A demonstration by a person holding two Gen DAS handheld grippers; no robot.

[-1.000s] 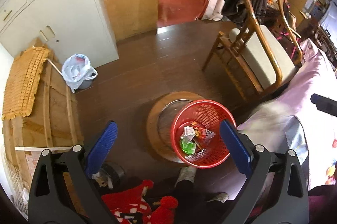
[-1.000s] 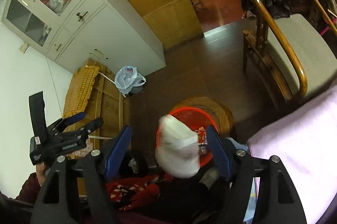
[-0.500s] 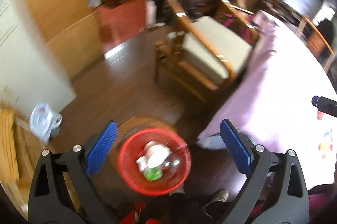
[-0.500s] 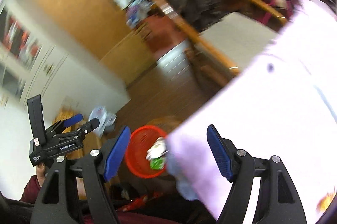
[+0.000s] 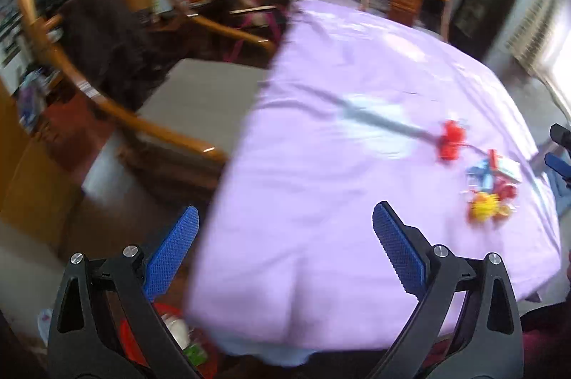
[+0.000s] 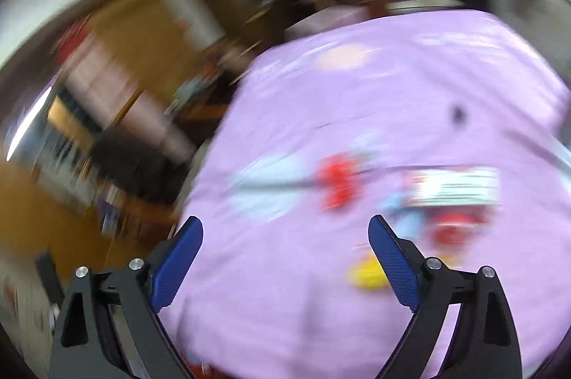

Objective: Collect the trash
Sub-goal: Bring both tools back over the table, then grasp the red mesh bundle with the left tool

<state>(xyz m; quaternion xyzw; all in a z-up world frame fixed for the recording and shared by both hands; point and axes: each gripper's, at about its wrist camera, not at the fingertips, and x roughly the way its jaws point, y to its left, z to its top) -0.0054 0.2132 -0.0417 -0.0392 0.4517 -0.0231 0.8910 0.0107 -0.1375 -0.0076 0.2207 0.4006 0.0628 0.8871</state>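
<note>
Rubbish sits in the red basket on the floor; both tools gape empty, the right's jaws having just widened.

Bed sheet: lilac cloth, matt, smooth w/ soft creases. Chair frame: varnished wood, glossy; its seat pad grey matt fabric. Basket: red plastic. Left gripper: matt black plastic arms, blue ribbed pads, 2 shiny metal screws per side. Floor: dark polished wood.
</note>
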